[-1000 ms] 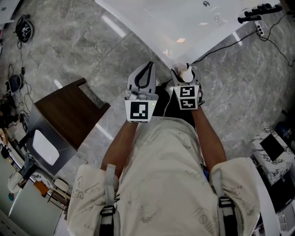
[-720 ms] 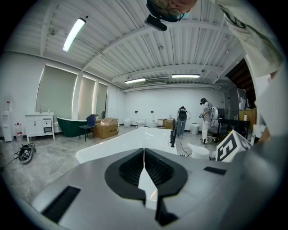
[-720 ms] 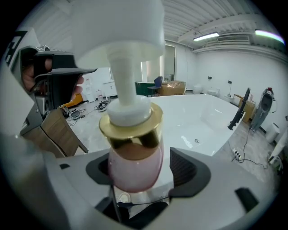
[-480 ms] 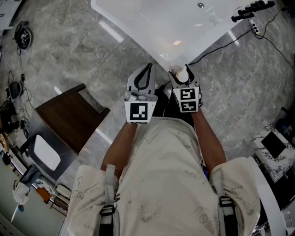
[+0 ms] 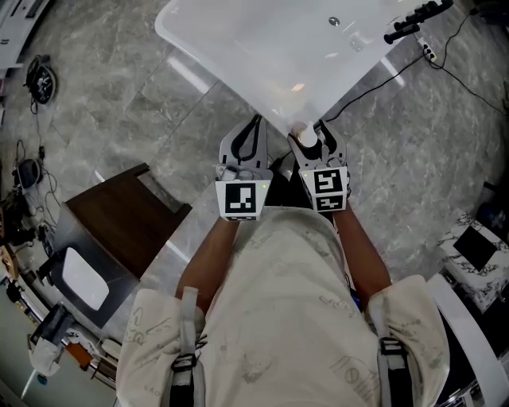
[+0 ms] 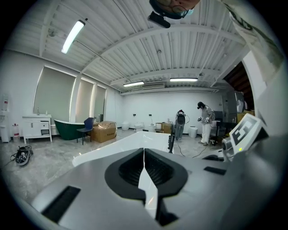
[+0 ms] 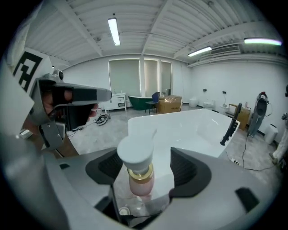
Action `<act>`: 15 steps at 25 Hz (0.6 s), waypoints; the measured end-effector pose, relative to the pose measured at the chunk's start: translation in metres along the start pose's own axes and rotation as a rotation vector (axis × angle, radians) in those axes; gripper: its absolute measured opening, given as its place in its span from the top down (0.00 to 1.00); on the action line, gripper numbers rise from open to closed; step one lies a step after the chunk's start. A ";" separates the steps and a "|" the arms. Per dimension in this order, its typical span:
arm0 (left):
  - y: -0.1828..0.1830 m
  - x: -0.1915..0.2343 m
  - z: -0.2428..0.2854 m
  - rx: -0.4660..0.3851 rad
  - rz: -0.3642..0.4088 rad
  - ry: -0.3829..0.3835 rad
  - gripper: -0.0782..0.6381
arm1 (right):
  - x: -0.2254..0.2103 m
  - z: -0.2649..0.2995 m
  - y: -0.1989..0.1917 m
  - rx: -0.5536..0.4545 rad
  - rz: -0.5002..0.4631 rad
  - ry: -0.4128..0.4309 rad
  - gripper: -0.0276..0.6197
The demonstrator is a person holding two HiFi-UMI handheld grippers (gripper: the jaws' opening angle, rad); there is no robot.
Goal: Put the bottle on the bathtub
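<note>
A small pink bottle (image 7: 136, 173) with a gold collar and white cap (image 5: 309, 136) stands upright between the jaws of my right gripper (image 5: 312, 132). The gripper is shut on it and carries it; its jaws have just been opening a little with the bottle still between them. It hangs at the near, narrow end of the white bathtub (image 5: 262, 48), whose rim (image 7: 189, 126) stretches away beyond the cap. My left gripper (image 5: 253, 129) is beside it on the left, shut (image 6: 144, 150) with nothing in it, also pointing at the tub (image 6: 121, 146).
A black faucet (image 5: 409, 20) stands at the tub's far right rim, with a cable (image 5: 374, 79) trailing over the marble floor. A dark wooden stool (image 5: 123, 211) is at the left, a marbled box (image 5: 477, 250) at the right. People (image 6: 206, 122) stand far off.
Both grippers have risen, the right one more, carrying the bottle up to the tub's near rim. In the head view the tub has drawn closer.
</note>
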State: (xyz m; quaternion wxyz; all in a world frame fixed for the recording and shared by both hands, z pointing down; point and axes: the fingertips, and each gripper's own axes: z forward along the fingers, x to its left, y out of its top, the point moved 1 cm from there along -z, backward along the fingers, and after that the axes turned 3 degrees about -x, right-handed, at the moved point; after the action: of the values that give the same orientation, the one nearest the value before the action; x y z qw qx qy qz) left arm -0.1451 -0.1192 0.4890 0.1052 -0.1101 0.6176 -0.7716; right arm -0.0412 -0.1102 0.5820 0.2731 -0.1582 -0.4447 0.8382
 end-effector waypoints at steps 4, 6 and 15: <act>0.015 0.001 -0.004 0.002 -0.012 0.007 0.88 | 0.002 -0.022 0.029 -0.075 -0.001 -0.010 0.51; 0.026 0.003 -0.006 -0.012 -0.015 0.010 0.88 | 0.001 -0.032 0.044 -0.116 -0.001 -0.025 0.51; 0.077 0.015 -0.021 -0.089 -0.007 0.022 0.88 | -0.015 -0.074 0.116 -0.299 0.018 -0.099 0.51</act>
State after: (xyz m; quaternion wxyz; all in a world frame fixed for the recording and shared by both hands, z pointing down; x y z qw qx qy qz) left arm -0.1636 -0.1205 0.4103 0.0906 -0.1083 0.6522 -0.7448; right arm -0.0283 -0.1236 0.4449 0.2169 -0.1597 -0.5762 0.7717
